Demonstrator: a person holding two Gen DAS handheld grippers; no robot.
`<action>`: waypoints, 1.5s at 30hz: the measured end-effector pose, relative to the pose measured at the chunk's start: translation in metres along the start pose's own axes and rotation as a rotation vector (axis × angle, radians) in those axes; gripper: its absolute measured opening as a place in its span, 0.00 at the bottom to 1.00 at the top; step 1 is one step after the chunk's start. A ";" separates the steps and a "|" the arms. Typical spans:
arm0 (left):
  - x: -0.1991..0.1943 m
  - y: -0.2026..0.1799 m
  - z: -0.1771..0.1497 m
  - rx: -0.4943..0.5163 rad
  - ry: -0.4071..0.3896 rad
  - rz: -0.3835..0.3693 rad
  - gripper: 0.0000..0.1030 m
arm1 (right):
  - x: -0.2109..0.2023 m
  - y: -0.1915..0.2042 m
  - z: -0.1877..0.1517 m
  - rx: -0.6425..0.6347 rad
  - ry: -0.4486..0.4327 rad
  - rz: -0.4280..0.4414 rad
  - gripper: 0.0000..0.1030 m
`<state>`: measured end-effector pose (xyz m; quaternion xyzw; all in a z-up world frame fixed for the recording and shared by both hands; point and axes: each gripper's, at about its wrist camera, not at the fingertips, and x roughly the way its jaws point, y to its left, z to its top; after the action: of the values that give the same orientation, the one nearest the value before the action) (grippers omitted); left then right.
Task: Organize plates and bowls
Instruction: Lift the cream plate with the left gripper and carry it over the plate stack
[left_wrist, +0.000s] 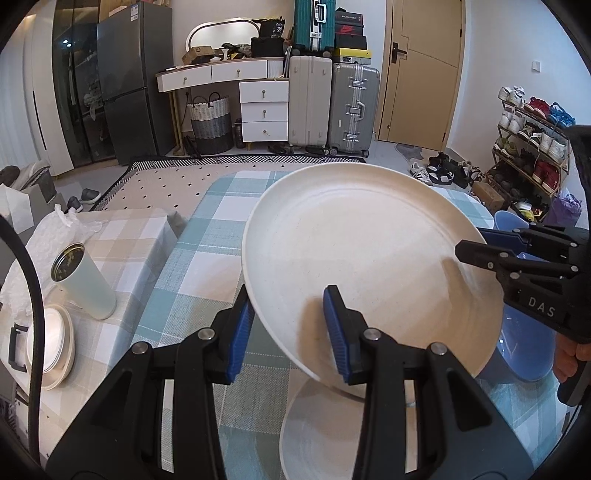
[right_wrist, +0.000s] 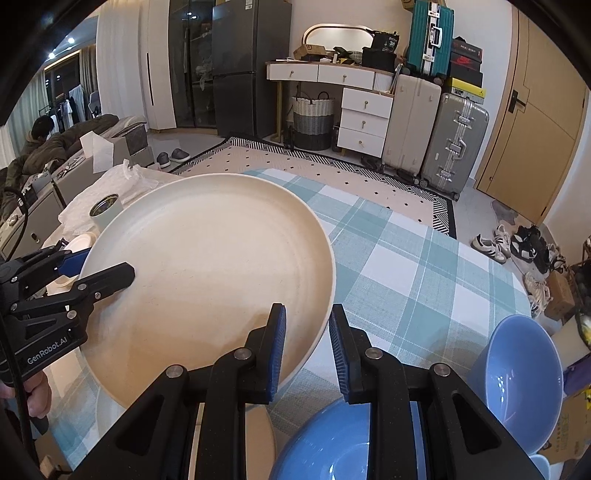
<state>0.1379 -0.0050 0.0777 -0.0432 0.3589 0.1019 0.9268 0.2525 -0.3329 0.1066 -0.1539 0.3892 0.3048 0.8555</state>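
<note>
Both sets of jaws are squeezed onto one big round cream plate (left_wrist: 354, 258), each pinching its rim between blue pads.

Start at the left. On the beige checked cloth, at about nine o'clock from the plate, stand a pale green cup with a gold patterned lid (left_wrist: 83, 284) and a small stack of white dishes (left_wrist: 55, 347). That looks like a good home for plates, though I am only guessing.

Next comes the left gripper (left_wrist: 288, 328). It holds the plate's edge at about seven o'clock, one pad under the rim and one on top.

The plate is up in the air, tipped, above the blue and white checked tablecloth (left_wrist: 207, 236). Right below it, at six o'clock, lies another flat cream plate (left_wrist: 317, 432).

Then the right gripper (right_wrist: 306, 347) bites the rim at about four o'clock. Its jaws are very close together, so only the thin edge is held.

To do this well, both hands should go together at the same speed. If one hand pulls ahead, the plate could twist and slip out. Keep it more level too.

Farthest right, at about three and five o'clock, sit two round blue bowls (right_wrist: 517, 373). Stay clear of them.
</note>
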 end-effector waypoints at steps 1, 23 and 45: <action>-0.001 0.000 -0.001 0.001 0.000 0.000 0.34 | -0.003 0.002 -0.001 -0.001 -0.005 0.001 0.24; -0.040 0.007 -0.043 -0.009 0.016 0.005 0.34 | -0.043 0.038 -0.039 0.014 -0.054 0.017 0.24; -0.043 0.010 -0.085 0.027 0.050 -0.005 0.34 | -0.050 0.056 -0.078 0.040 -0.045 0.019 0.24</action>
<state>0.0489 -0.0149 0.0434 -0.0341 0.3834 0.0935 0.9182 0.1466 -0.3495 0.0919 -0.1259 0.3774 0.3084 0.8641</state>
